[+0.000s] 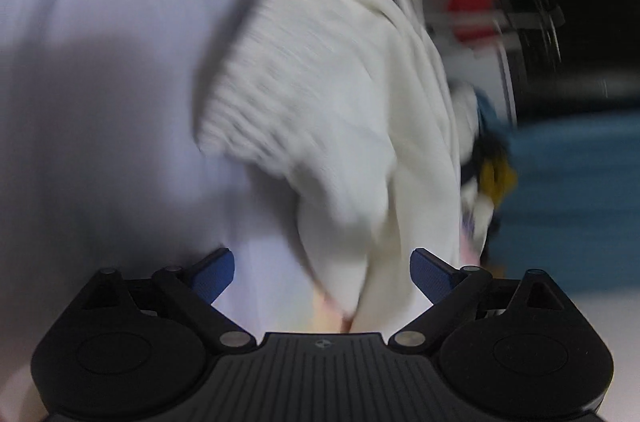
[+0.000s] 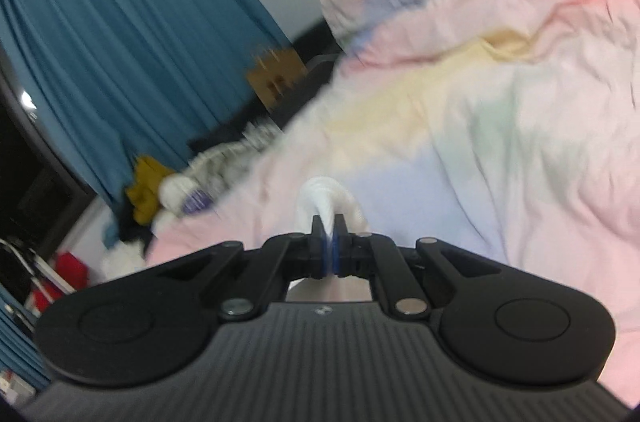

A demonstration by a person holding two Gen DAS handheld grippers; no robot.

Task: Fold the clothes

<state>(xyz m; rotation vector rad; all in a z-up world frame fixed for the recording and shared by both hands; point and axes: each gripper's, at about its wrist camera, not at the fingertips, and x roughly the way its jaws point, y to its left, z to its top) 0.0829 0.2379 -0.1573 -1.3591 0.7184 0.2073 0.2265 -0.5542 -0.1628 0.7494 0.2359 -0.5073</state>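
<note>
A white ribbed knit garment hangs bunched in the middle of the left wrist view, blurred by motion, over the pale bedsheet. My left gripper is open, its blue pads on either side of the garment's lower fold without closing on it. My right gripper is shut on a bunched piece of the white garment, which sticks up between the pads above the pastel duvet.
Blue curtains hang at the left. A pile of clothes with a yellow item lies at the bed's edge. A cardboard box stands beyond. Red items sit on a rack at the right.
</note>
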